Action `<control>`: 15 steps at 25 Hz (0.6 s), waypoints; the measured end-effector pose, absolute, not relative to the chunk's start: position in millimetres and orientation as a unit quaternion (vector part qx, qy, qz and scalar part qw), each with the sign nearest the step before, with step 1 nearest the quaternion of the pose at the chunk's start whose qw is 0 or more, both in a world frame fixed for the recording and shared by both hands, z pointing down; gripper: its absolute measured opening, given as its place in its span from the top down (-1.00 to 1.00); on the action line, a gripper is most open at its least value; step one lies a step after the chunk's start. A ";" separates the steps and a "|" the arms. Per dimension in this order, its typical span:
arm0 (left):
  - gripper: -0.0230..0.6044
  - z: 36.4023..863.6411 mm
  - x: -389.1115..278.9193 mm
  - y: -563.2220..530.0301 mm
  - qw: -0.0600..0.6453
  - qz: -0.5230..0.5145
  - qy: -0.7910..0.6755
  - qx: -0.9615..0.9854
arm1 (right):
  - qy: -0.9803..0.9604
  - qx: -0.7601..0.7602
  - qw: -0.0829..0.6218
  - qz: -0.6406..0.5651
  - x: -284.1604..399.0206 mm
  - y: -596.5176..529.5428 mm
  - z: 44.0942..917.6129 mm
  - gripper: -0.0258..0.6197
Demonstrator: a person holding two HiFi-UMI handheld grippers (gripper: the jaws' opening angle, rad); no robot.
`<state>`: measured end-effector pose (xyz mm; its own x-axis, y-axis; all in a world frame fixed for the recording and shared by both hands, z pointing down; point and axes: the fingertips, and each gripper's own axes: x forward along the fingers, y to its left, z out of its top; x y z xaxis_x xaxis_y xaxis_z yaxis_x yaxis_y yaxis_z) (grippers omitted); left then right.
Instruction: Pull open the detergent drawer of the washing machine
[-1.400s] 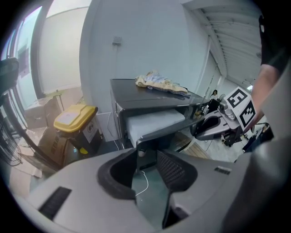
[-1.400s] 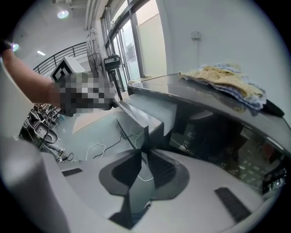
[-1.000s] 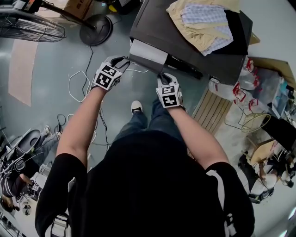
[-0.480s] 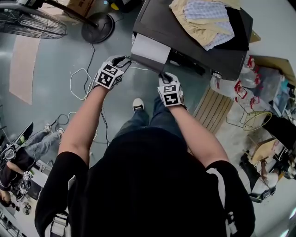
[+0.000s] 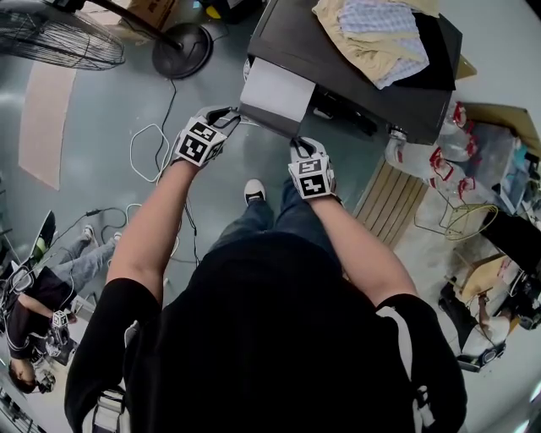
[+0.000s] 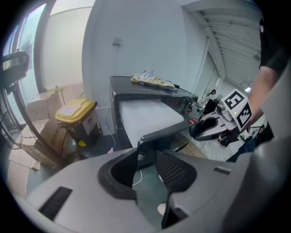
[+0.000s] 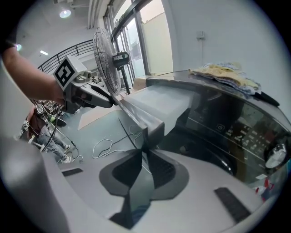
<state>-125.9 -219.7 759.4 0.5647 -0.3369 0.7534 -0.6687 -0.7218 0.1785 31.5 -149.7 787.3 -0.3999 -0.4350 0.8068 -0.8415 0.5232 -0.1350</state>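
Your left hand-held gripper (image 5: 231,113) clamps wide and your right hand-held gripper (image 5: 297,143) narrow on the one detergent drawer (image 5: 275,89), which stands out of the washing machine (image 5: 338,52).

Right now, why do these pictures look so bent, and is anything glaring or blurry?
Head view: the wide lens bows the floor; all sharp. Left gripper view: black corners, window washed out. Right gripper view: ceiling lamp flares, sheen on the washing machine.

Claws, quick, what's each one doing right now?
Left claw: closed on the left corner of the detergent drawer.
Right claw: closed on its right corner.
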 end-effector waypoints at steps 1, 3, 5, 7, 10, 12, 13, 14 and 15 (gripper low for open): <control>0.51 759.3 -126.3 -217.1 0.230 0.362 -0.294 0.854 | -0.791 0.402 0.371 0.275 30.9 -146.9 787.6 0.77; 0.52 759.1 -127.7 -213.0 0.230 0.363 -0.293 0.854 | -0.793 0.399 0.372 0.272 29.7 -143.2 787.7 0.77; 0.51 759.0 -129.4 -210.0 0.230 0.364 -0.294 0.853 | -0.795 0.398 0.370 0.269 27.8 -141.3 786.6 0.77; 0.52 759.8 -130.5 -205.8 0.230 0.364 -0.294 0.853 | -0.794 0.397 0.370 0.274 26.3 -136.5 787.2 0.77; 0.52 761.5 -132.5 -198.2 0.228 0.366 -0.292 0.853 | -0.792 0.393 0.373 0.279 24.4 -126.9 789.0 0.77; 0.52 760.7 -133.8 -192.6 0.230 0.369 -0.290 0.852 | -0.796 0.389 0.374 0.275 22.0 -123.8 787.1 0.77; 0.52 760.5 -134.4 -190.2 0.231 0.370 -0.289 0.852 | -0.798 0.387 0.374 0.272 20.7 -122.9 785.9 0.77; 0.52 760.6 -135.0 -188.1 0.231 0.370 -0.290 0.852 | -0.798 0.387 0.374 0.271 19.9 -121.3 785.5 0.77; 0.52 761.0 -135.6 -186.0 0.232 0.371 -0.290 0.851 | -0.797 0.386 0.374 0.274 19.6 -118.7 786.0 0.77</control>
<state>-135.6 -186.0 761.0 0.5567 -0.3229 0.7654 -0.6662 -0.7240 0.1791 19.6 -118.7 786.0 -0.4210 -0.4110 0.8086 -0.8212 0.5513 -0.1473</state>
